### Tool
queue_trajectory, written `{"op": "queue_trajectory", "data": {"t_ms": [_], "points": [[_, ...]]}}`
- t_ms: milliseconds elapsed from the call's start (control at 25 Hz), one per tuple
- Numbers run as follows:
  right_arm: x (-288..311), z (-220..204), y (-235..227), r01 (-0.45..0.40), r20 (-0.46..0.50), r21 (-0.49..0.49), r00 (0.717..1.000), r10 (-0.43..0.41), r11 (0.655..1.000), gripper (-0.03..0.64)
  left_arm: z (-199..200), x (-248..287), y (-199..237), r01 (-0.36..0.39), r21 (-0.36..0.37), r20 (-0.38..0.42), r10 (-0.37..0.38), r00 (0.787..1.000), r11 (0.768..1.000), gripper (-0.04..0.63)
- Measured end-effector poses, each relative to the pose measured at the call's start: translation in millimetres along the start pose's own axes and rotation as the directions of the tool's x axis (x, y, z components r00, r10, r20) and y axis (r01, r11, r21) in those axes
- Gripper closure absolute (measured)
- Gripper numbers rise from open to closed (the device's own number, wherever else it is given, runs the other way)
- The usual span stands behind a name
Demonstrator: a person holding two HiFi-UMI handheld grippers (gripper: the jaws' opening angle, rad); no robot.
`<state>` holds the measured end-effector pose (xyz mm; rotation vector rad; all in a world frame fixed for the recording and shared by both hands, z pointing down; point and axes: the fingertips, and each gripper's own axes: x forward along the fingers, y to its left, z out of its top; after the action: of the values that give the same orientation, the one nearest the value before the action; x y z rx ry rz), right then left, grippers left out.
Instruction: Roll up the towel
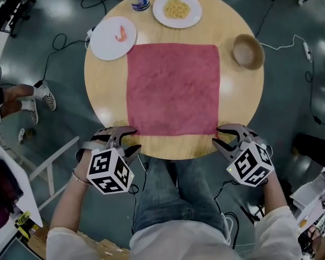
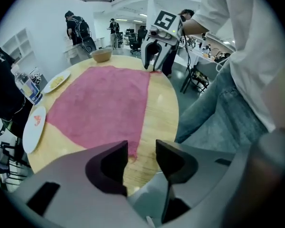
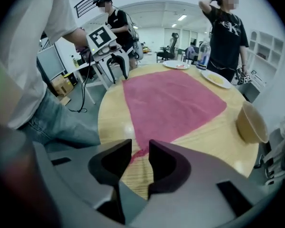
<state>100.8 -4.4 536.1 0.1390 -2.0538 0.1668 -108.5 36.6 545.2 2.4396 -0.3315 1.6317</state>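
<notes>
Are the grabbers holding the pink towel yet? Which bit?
Nothing is held yet. The left gripper and right gripper each have a near corner of the towel between open fingers, not pinched.

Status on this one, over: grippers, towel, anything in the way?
Left hand-held gripper and right hand-held gripper open, at the near corners. Towel flat, unrolled. Nothing on it.
</notes>
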Motion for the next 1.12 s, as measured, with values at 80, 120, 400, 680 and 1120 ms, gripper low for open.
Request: {"op": "queue_trajectory", "data": {"t_ms": [80, 120, 400, 680, 1120], "points": [[3, -3, -1, -0.001, -0.027, -0.027, 1.0, 0.0, 1.0, 0.508, 1, 2, 0, 0.009, 0.005, -0.002, -0.009, 1.0, 1.0, 0.411], [4, -4, -1, -0.003, -0.039, -0.037, 0.999, 0.001, 0.999, 0.512, 1, 3, 1, 0.014, 0.006, -0.003, -0.014, 1.0, 1.0, 0.411], [8, -5, -5, -0.003, -0.063, -0.058, 0.998, -0.001, 0.998, 0.551, -4, 7, 4, 0.049, -0.006, -0.012, -0.049, 0.999, 0.999, 0.435], [10, -4, -9, 0.011, -0.066, -0.079, 0.998, -0.016, 0.997, 0.588, -3, 8, 12, -0.002, 0.03, -0.021, 0.003, 1.0, 1.0, 0.517], [11, -1, -9, -0.009, -0.059, -0.064, 0.998, 0.005, 0.998, 0.598, -1, 9, 12, -0.035, 0.032, -0.001, 0.035, 0.999, 0.999, 0.565]]}}
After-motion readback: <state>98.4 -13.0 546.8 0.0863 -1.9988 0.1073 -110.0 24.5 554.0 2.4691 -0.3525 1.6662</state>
